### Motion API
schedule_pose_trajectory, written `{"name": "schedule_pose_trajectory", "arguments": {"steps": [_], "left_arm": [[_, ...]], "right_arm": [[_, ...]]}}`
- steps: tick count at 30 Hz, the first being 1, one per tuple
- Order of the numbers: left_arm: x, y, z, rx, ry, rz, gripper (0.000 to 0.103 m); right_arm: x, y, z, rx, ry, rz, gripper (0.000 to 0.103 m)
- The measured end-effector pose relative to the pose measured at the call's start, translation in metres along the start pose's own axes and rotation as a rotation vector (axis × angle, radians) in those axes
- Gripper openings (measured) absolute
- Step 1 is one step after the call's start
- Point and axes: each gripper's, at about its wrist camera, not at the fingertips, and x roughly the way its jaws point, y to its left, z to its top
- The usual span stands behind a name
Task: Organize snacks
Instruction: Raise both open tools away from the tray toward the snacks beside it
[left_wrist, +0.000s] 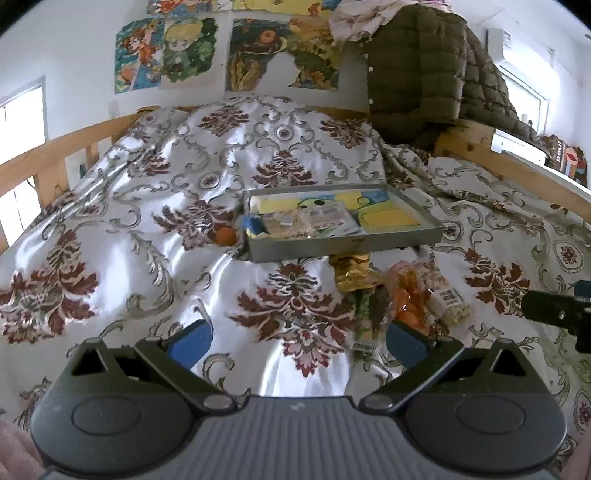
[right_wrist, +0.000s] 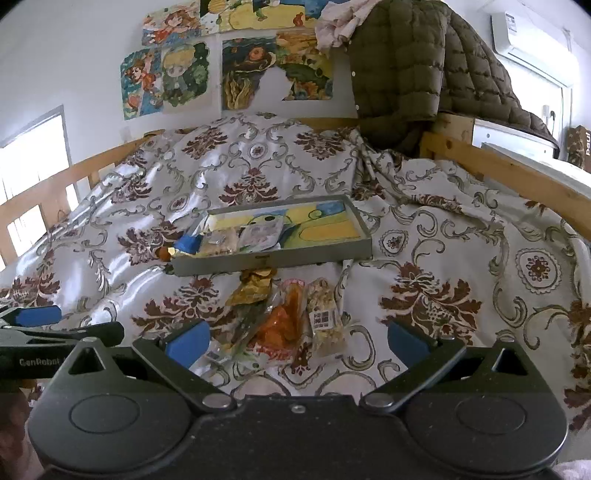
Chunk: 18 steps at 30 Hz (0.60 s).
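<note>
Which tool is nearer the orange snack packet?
Right. The right tool has the orange snack packet between its open fingers; the left tool is off to the packet's left.

Bedspread (left_wrist: 229, 155): you see glossy white satin with maroon floral medallions and grey-green scrolls.
Tray (right_wrist: 273, 260): your grey-walled tray has a floor painted yellow, blue and green.
Gold packet (right_wrist: 253, 286): shiny gold foil.
Orange packet (right_wrist: 284, 321): you see clear wrap over bright orange contents, with red print at its near end.
Pale snack bar (right_wrist: 325, 317): beige, speckled, with a white barcode label.
Blue packet (right_wrist: 188, 243): solid blue, in your tray.
Jacket (left_wrist: 424, 66): olive-brown, quilted.
Posters (left_wrist: 166, 51): you see cartoon figures in blue, orange, green and yellow.
Bed frame (right_wrist: 517, 173): pale honey wood.
Left gripper (left_wrist: 295, 341): black body, blue pads.
Right gripper (right_wrist: 295, 339): black body, blue pads.
</note>
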Motion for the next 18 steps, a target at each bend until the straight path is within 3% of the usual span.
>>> {"name": "schedule_pose_trajectory", "arguments": {"steps": [9,18], "left_arm": [[-0.003,0.003,-0.008,-0.013,0.057,0.033,0.103],[0.005,0.001,-0.010,0.021,0.126,0.080,0.103]], "right_arm": [[0.002,0.005,-0.013,-0.018,0.089,-0.020,0.102],[0.009,0.008,-0.013,-0.036,0.124,-0.021,0.102]]}}
